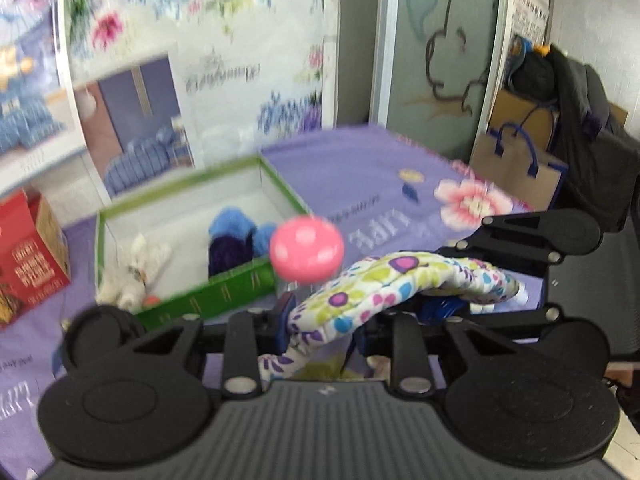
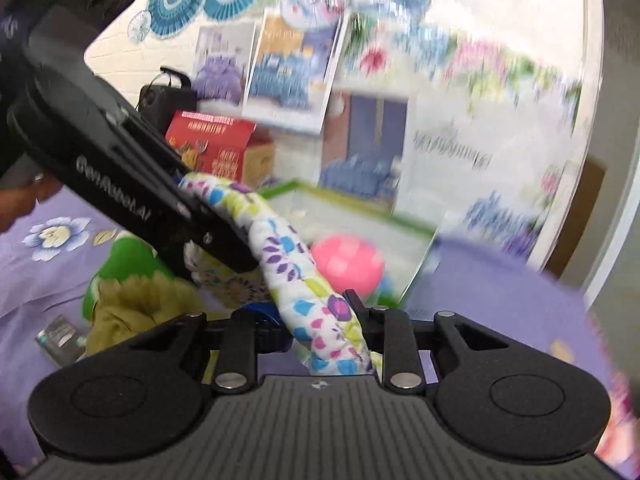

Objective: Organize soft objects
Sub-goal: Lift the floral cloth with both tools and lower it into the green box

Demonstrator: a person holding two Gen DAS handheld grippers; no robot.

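Observation:
A padded white cloth strip with a bright floral print hangs above the purple bed between both grippers. My left gripper is shut on one end of it. My right gripper comes in from the right, shut on the other end. In the right wrist view the strip runs from my right gripper up to the left gripper. Beyond it stands a green box with a white inside, holding a blue and purple fluffy thing and a white plush. A pink ball shows by the box's near corner.
A red carton stands left of the green box. A green and olive plush lies on the purple sheet under the left gripper. Printed bedding packages line the wall behind. A paper bag and dark clothes stand at the right.

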